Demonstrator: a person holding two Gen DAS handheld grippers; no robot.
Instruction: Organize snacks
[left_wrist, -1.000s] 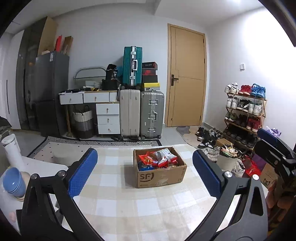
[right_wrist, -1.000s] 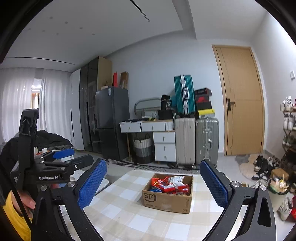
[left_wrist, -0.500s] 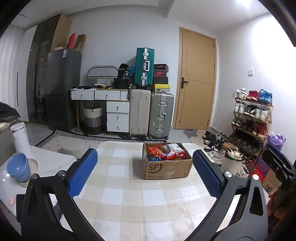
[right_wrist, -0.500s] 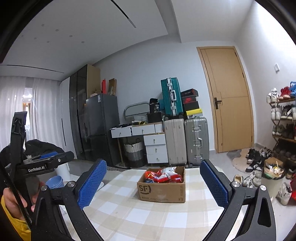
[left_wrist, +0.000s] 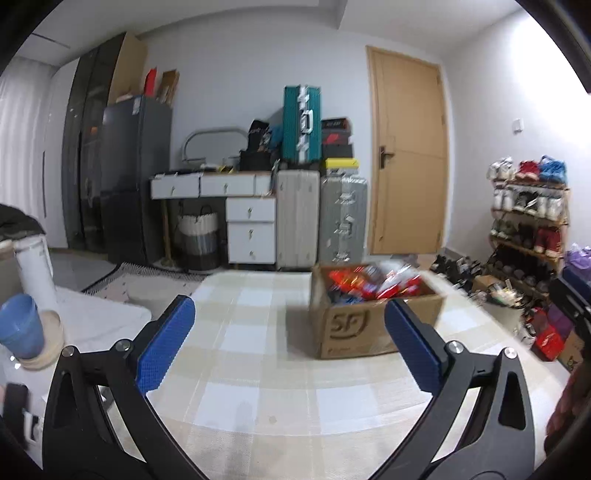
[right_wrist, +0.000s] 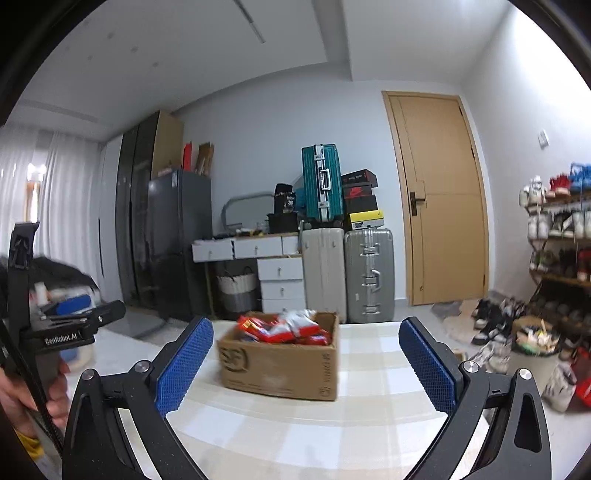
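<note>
A: Cardboard box on the checked counter, snacks all heaped inside it

B: Left gripper and right gripper both spread apart, holding nothing; piled or sorted, can't tell

We see a brown cardboard box of red and white snack packets on our table, which is checked beige and white. Our claw pads are blue and dimpled on black arms. Behind stand a teal suitcase and a tan door.
</note>
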